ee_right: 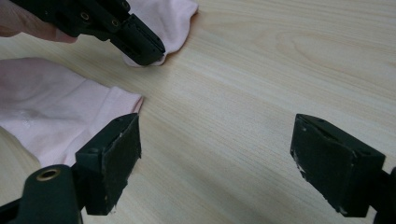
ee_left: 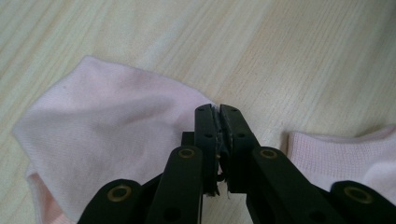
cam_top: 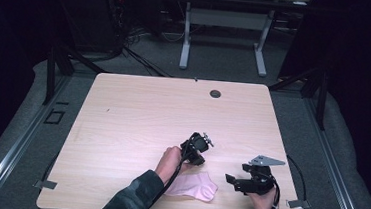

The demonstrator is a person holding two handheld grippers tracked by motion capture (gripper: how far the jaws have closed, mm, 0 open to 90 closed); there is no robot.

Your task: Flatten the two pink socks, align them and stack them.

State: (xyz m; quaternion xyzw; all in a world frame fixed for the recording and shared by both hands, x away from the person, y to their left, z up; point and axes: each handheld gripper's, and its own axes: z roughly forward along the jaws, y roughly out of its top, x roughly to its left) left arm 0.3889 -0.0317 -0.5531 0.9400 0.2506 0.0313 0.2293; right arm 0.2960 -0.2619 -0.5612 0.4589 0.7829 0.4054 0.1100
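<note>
A pale pink sock (cam_top: 194,185) lies flat near the table's front edge, between my two hands. My left gripper (cam_top: 196,160) points down at its upper edge. In the left gripper view the jaws (ee_left: 218,112) stand pressed together with the sock's (ee_left: 107,140) rim pinched at their tips; more pink fabric (ee_left: 336,154) lies to the right. My right gripper (cam_top: 230,181) rests just right of the sock, jaws wide apart. In the right gripper view, bare wood lies between its pads (ee_right: 217,140), the sock (ee_right: 51,112) is at the left, and the left gripper (ee_right: 144,49) is beyond.
The light wooden table (cam_top: 148,111) has a round cable hole (cam_top: 215,94) near its far edge. Cables trail from both grippers off the front edge. Another desk's legs (cam_top: 223,42) stand on the dark floor behind.
</note>
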